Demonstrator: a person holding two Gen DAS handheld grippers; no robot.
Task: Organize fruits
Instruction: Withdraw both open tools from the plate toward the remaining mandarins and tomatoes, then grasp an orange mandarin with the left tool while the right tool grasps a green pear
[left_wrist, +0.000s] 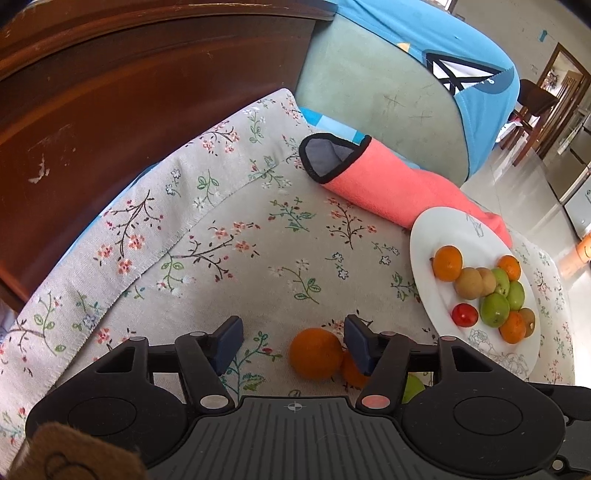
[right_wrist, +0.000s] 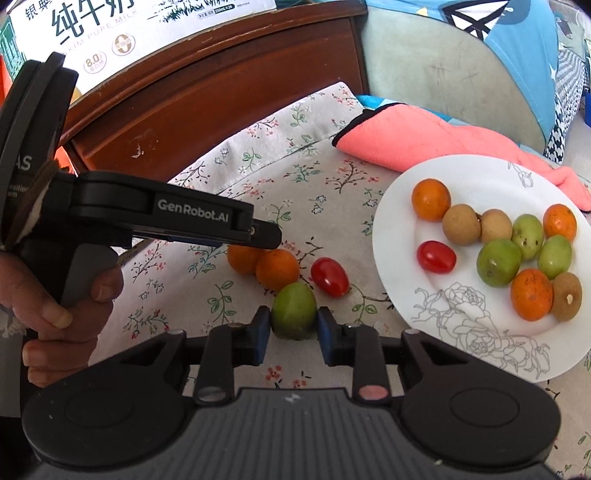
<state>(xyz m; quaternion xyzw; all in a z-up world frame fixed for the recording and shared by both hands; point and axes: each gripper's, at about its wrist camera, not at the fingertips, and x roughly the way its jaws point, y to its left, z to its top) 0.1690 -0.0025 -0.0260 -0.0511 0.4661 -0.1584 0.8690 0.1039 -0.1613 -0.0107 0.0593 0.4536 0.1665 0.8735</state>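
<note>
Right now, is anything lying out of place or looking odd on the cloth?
Four fruits lie loose on the floral cloth beside the white plate: two oranges, a cherry tomato and a green fruit between the right claw fingers. Nothing looks spilled or damaged.

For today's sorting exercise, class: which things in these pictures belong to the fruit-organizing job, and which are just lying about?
Part of the job:
white plate holding fruit
green fruit between the right gripper fingers
two loose oranges
loose cherry tomato
left gripper, open

Just lying about:
pink oven mitt
floral cloth
milk carton
wooden headboard
</note>
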